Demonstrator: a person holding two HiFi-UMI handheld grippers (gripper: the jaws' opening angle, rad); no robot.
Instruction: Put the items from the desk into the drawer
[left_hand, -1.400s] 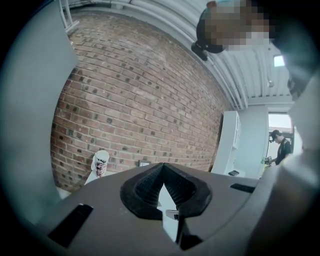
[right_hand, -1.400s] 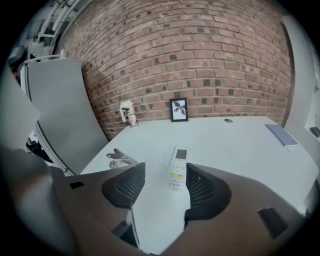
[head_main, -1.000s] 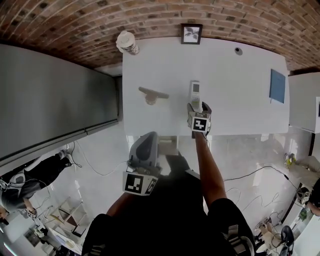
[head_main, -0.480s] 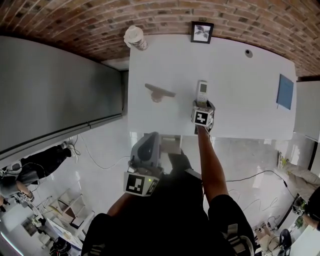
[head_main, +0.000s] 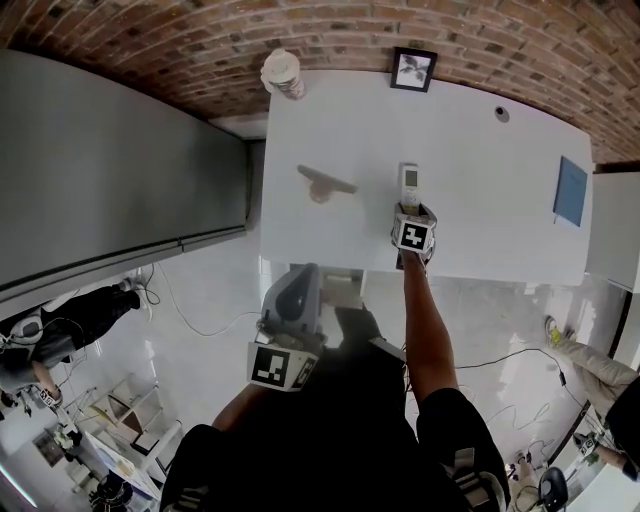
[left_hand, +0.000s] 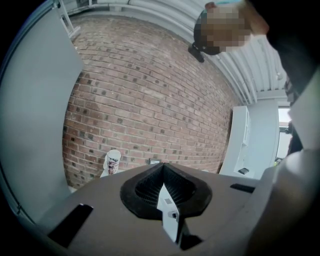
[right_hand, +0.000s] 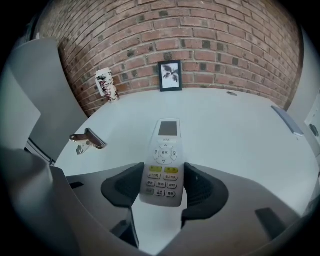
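A white remote control (head_main: 409, 186) lies on the white desk (head_main: 480, 230), buttons up. My right gripper (head_main: 409, 210) points down at its near end. In the right gripper view the remote (right_hand: 163, 160) has its lower end between the two dark pads, which have just been closing and now rest against its sides; my right gripper (right_hand: 162, 189) is shut on it. My left gripper (head_main: 290, 300) hangs below the desk's near edge, away from the desk. In its own view the left gripper (left_hand: 164, 176) is shut, with nothing held.
A tan clip-like piece (head_main: 326, 183) lies left of the remote. A paper cup (head_main: 283, 74) and a framed picture (head_main: 413, 68) stand by the brick wall. A blue notebook (head_main: 570, 191) lies far right. A grey cabinet (head_main: 120, 170) stands on the left.
My right gripper has sunk onto the remote's near end and its jaws have narrowed around it. The left gripper has stayed put.
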